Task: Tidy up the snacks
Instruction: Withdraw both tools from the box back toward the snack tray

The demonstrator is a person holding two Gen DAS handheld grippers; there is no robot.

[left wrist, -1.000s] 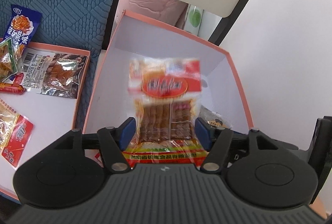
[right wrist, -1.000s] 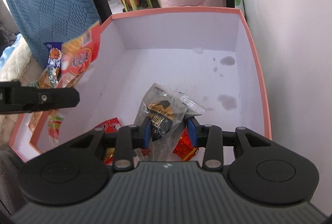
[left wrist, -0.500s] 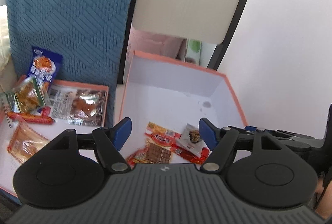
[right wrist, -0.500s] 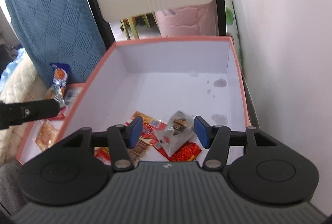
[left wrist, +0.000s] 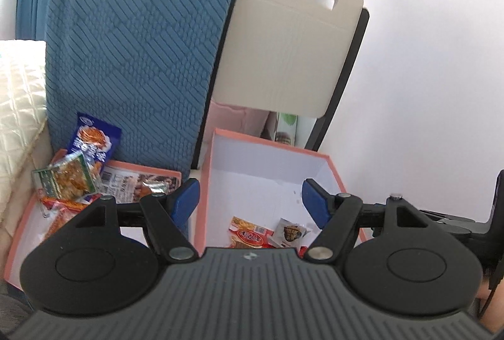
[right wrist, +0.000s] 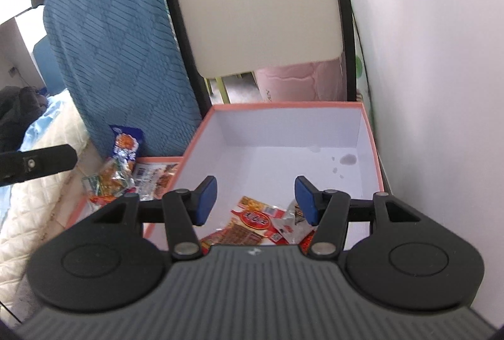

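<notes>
A deep white box with a pink rim [left wrist: 271, 144] [right wrist: 283, 105] holds a red-and-orange snack packet [left wrist: 250, 234] [right wrist: 255, 218] and a small grey packet [left wrist: 291, 233] [right wrist: 291, 226] on its floor. My left gripper [left wrist: 250, 203] is open and empty, raised above the box's near end. My right gripper [right wrist: 255, 203] is open and empty, also above the near end. A shallow pink-rimmed lid [left wrist: 151, 168] [right wrist: 157, 158] to the left holds several packets, among them a blue packet [left wrist: 94, 141] [right wrist: 126, 144] and a green-edged packet [left wrist: 66, 179] [right wrist: 110, 177].
A blue quilted cushion [left wrist: 138, 43] [right wrist: 116, 56] stands behind the lid. A cream chair back with black frame [left wrist: 289, 50] [right wrist: 258, 2] stands behind the box. A white wall [left wrist: 425, 72] [right wrist: 441, 88] runs along the right. Cream bedding [left wrist: 15, 100] lies at the left.
Both grippers opened and dropped their packets into the box: the left let go of the red-and-orange packet, the right the grey packet. Both then rose and pulled back.
</notes>
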